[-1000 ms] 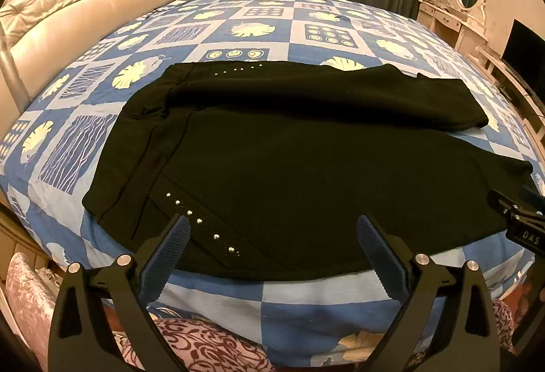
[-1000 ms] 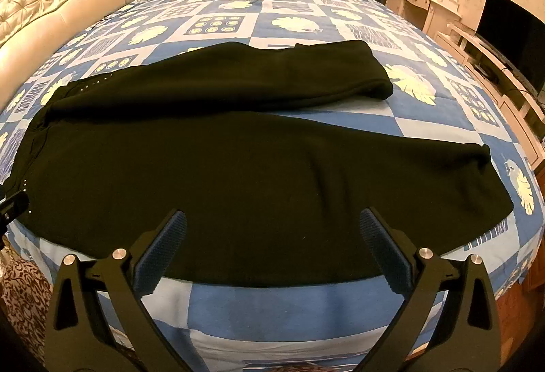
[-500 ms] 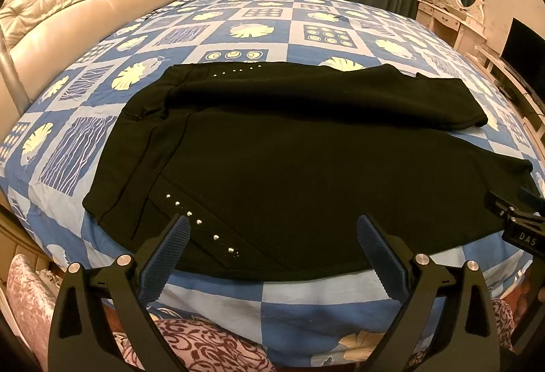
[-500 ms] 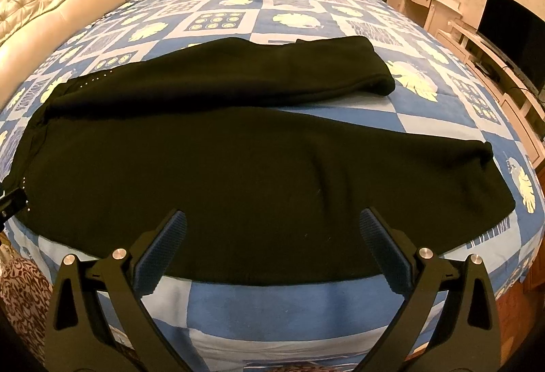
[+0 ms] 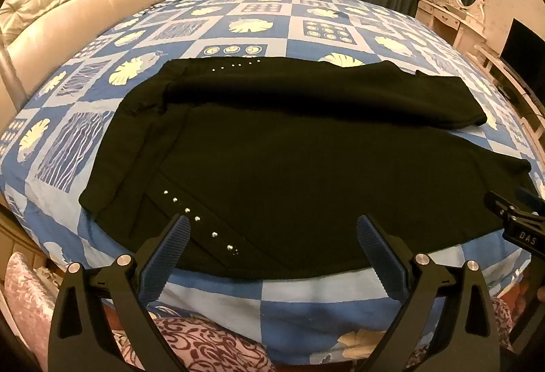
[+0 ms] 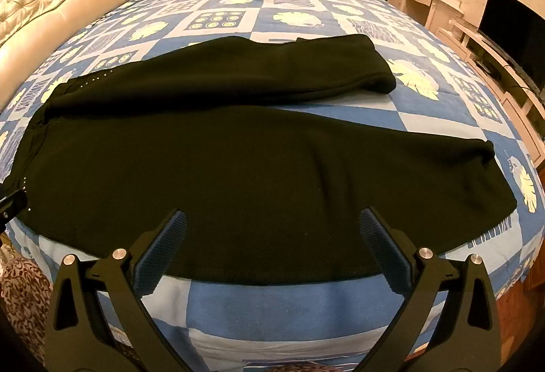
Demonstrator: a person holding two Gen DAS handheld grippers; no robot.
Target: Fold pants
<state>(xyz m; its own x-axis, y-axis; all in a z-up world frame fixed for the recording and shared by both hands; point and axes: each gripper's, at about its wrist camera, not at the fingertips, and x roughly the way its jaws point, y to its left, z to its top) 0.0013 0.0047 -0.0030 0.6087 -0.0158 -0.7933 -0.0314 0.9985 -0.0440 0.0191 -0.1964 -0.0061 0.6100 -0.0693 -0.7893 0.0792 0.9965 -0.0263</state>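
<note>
Item under inspection: one pair of black pants (image 5: 306, 167), unfolded, lying flat on the bed (image 5: 306, 28) in front of me. Waist end sits toward nine o'clock, both leg hems toward three o'clock. The legs are splayed in a narrow V: the far leg (image 6: 255, 69) runs along the twelve o'clock side, the near leg (image 6: 272, 184) lies broad along the six o'clock edge, with a wedge of bedcover visible between them toward the hems. A row of small silver studs (image 5: 197, 219) runs diagonally near the waist on the near side; a second short row (image 5: 235, 65) shows on the far side. Fabric is smooth, with light creasing at the waist.
</note>
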